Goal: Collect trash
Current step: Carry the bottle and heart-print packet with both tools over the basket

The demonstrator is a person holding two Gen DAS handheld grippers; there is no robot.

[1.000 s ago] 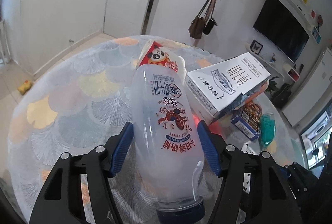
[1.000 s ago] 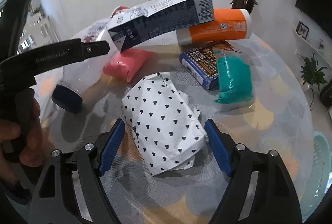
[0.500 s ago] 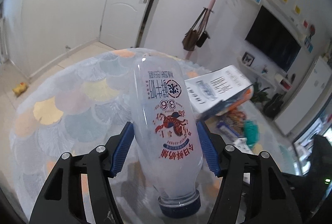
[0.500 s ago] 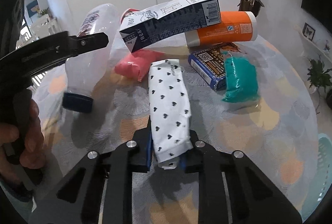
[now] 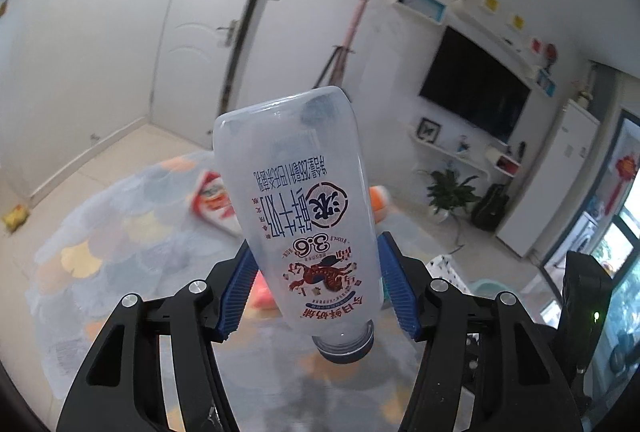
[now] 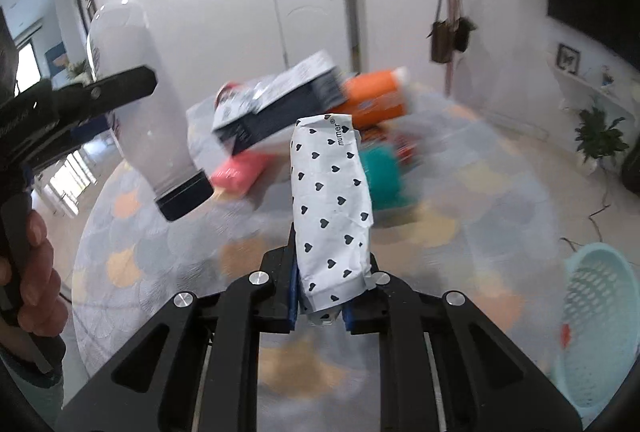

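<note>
My left gripper (image 5: 316, 292) is shut on a translucent plastic milk bottle (image 5: 300, 208) with a dark blue cap, held cap-down above the round table (image 5: 100, 264). The bottle also shows in the right wrist view (image 6: 140, 104). My right gripper (image 6: 322, 296) is shut on a white paper pack with black hearts (image 6: 330, 200), lifted off the table. On the table lie a milk carton (image 6: 276, 108), an orange tube (image 6: 376, 96), a pink pack (image 6: 240, 172) and a teal pack (image 6: 382, 172).
A light blue mesh basket (image 6: 596, 328) stands on the floor to the right of the table. A red and white panda carton (image 5: 212, 200) lies at the table's far side. A door, coat stand and TV wall are behind.
Both grippers have risen from the table, the left with the bottle, the right with the heart pack. The right gripper closed on the pack one second ago to half a second ago.
</note>
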